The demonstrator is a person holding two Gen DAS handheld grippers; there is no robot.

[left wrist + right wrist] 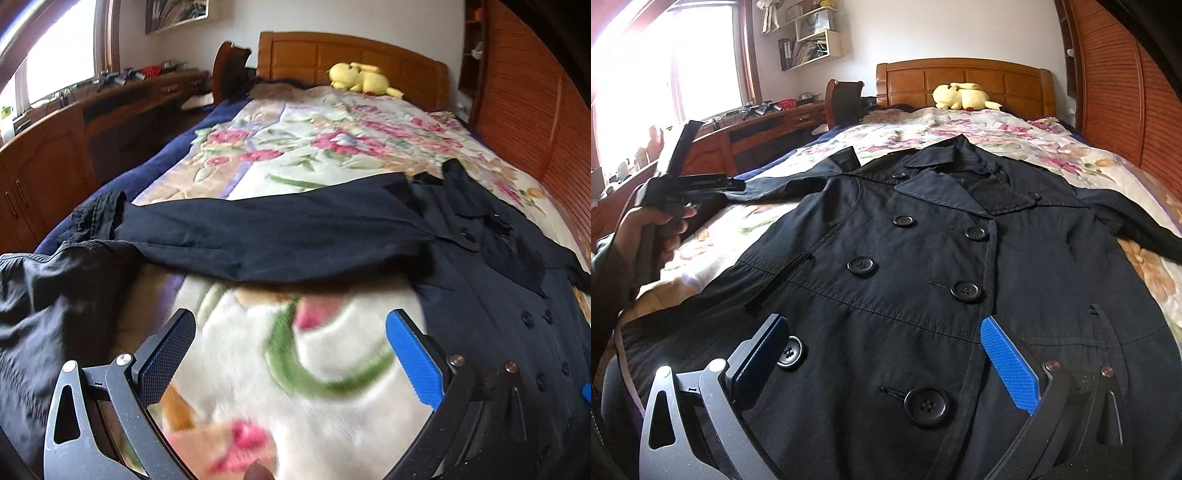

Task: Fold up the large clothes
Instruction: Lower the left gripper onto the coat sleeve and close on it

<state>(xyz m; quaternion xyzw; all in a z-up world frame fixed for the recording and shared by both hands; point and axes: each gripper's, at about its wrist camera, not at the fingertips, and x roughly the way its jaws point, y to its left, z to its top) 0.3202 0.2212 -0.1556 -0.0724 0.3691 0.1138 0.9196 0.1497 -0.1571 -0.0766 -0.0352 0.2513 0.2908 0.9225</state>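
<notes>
So far nothing looks folded: the black coat [923,266] lies buttoned and face up on the bed [314,147], sleeves spread wide, while the left gripper [291,354] and right gripper [884,363] both hover open, holding nothing.

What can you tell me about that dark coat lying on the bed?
The coat is black or very dark navy, in a thin woven-looking fabric, double-breasted with two columns of large black buttons, a wide collar and lapels. It lies face up and buttoned on the floral blanket, collar toward the headboard, both sleeves spread sideways. The open right gripper hovers over its lower front; neither gripper holds it.
</notes>
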